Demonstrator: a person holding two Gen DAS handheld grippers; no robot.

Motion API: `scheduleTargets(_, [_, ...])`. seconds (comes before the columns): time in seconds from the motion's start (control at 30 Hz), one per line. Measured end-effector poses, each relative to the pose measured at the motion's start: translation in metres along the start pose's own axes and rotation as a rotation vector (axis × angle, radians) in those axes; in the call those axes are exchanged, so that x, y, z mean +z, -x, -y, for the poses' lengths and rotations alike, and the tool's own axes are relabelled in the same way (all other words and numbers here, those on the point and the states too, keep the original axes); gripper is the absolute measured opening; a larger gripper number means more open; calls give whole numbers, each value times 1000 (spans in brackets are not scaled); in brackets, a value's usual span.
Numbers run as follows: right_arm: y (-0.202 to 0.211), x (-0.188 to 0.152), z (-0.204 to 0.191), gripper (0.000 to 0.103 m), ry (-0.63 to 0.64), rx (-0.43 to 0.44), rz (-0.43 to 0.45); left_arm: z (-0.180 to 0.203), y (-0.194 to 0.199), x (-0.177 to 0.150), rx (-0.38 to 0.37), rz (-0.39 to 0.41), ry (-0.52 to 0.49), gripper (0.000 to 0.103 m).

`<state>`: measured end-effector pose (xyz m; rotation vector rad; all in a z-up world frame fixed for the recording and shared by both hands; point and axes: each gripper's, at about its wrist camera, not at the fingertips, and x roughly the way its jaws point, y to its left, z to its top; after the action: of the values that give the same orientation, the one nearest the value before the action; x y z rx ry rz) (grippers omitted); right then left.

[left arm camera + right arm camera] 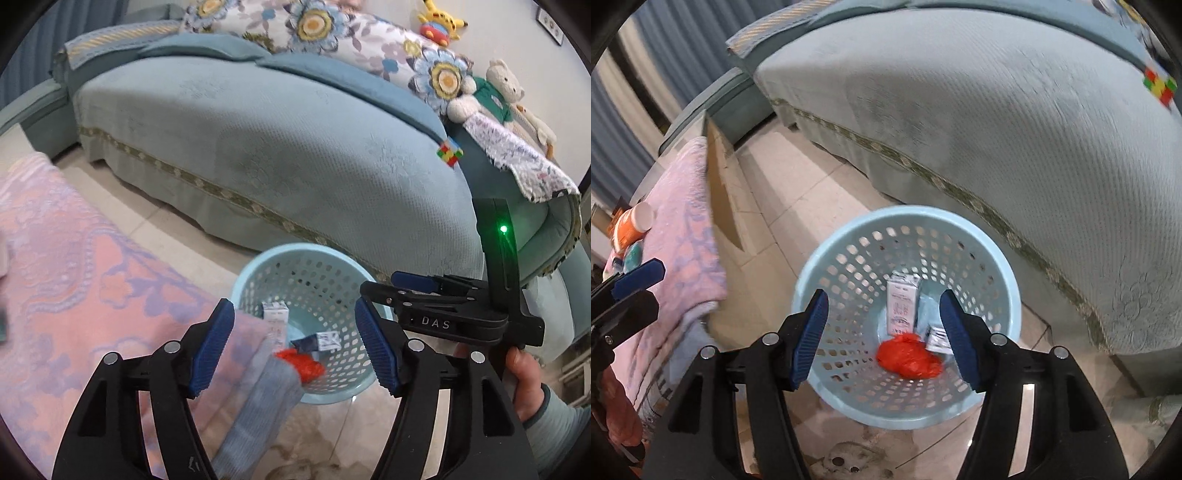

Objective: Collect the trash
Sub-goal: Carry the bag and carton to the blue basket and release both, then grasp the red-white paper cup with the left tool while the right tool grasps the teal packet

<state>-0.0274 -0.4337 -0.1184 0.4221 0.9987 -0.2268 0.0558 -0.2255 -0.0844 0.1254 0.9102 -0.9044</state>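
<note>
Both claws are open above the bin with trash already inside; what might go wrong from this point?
1. The right claw hangs open over the basket; dropping lower, it might clip the rim and tip the light bin.
2. The left claw sits close to the pink towel draped at the table edge and might snag it.
3. The orange bottle lying on that towel may roll off if the towel gets dragged.

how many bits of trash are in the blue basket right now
3 in the basket: a white carton standing at the back, a red crumpled bag in front, a small dark-and-white carton at right. More may be hidden underneath.
</note>
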Motion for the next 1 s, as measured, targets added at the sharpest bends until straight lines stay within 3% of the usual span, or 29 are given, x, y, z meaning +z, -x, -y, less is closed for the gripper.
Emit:
scheduleTargets(0.23, [41,7,-86,63,225,69,140,-33,96,-11,122,178,85,66])
scheduleTargets(0.3, [51,8,-113,67,279,101,181,-51,131,-22,194,238,127,66])
scheduleTargets(0.53, [64,8,-214,68,444,232,246,-127,239,-84,503,388,346,69])
scheduleTargets(0.73, [52,-1,-298,68,566,259,276,-194,314,-151,727,420,565,69])
scheduleTargets(0.9, [33,-6,-339,68,620,294,268,-241,346,-208,799,378,710,69])
scheduleTargets(1.0, [21,-9,-358,67,651,318,274,-262,355,-235,802,367,800,69])
